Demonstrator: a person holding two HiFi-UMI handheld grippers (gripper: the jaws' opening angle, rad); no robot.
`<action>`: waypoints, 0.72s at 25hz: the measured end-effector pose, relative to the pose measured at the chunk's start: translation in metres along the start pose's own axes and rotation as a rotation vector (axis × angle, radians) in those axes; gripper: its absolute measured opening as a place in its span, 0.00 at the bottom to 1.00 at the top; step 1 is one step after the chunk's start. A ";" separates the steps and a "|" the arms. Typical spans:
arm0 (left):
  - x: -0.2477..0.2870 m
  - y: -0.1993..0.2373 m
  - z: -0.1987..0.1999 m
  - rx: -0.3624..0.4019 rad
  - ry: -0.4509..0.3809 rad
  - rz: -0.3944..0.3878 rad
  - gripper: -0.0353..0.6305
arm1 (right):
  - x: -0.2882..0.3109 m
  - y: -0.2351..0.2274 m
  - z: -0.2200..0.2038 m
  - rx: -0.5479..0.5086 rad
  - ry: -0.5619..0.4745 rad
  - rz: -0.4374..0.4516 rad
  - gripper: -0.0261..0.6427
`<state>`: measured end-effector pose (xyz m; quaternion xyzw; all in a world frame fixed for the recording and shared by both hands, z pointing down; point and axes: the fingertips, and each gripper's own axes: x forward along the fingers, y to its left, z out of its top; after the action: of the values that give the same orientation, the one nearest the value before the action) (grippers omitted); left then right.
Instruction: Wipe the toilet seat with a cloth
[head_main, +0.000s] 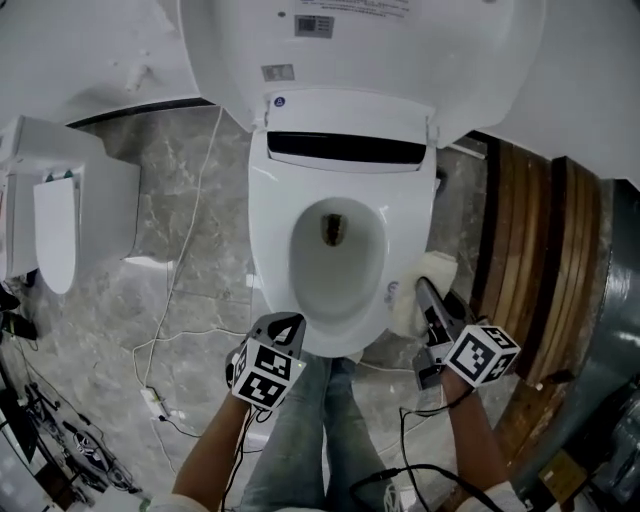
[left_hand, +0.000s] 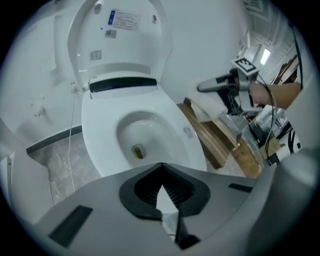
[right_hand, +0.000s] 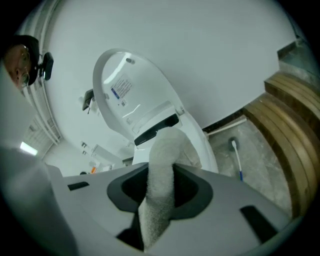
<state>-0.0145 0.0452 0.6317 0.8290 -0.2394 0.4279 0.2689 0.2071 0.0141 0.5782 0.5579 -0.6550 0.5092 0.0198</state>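
Observation:
The white toilet seat (head_main: 268, 235) rings the bowl, with the lid (head_main: 350, 40) raised behind it. My right gripper (head_main: 424, 296) is shut on a cream terry cloth (head_main: 418, 292), which rests against the seat's right side. In the right gripper view the cloth (right_hand: 162, 165) stands up between the jaws and hides part of the seat (right_hand: 202, 145). My left gripper (head_main: 284, 330) hovers at the bowl's front edge, shut, with nothing seen in it. From the left gripper view, the left gripper (left_hand: 161, 168) looks over the seat (left_hand: 100, 135) toward the right gripper (left_hand: 202, 87) and its cloth (left_hand: 211, 103).
Curved wooden steps (head_main: 540, 250) run along the right of the toilet. A white wall unit (head_main: 60, 220) stands at the left. Cables (head_main: 180, 330) lie on the grey marble floor. A toilet brush (right_hand: 236, 157) lies by the wall. The person's jeans (head_main: 310, 430) are below the bowl.

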 end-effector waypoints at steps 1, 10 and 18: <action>-0.003 0.004 0.018 -0.018 -0.033 -0.004 0.07 | 0.008 0.002 0.006 -0.065 0.044 0.012 0.19; 0.025 0.041 0.133 -0.095 -0.219 -0.068 0.07 | 0.097 0.003 0.063 -0.642 0.357 0.108 0.19; 0.044 0.061 0.152 -0.202 -0.263 -0.110 0.07 | 0.142 -0.014 0.058 -1.011 0.607 0.118 0.19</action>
<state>0.0582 -0.1063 0.6085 0.8585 -0.2687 0.2739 0.3402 0.1958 -0.1246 0.6434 0.2713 -0.8112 0.2711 0.4414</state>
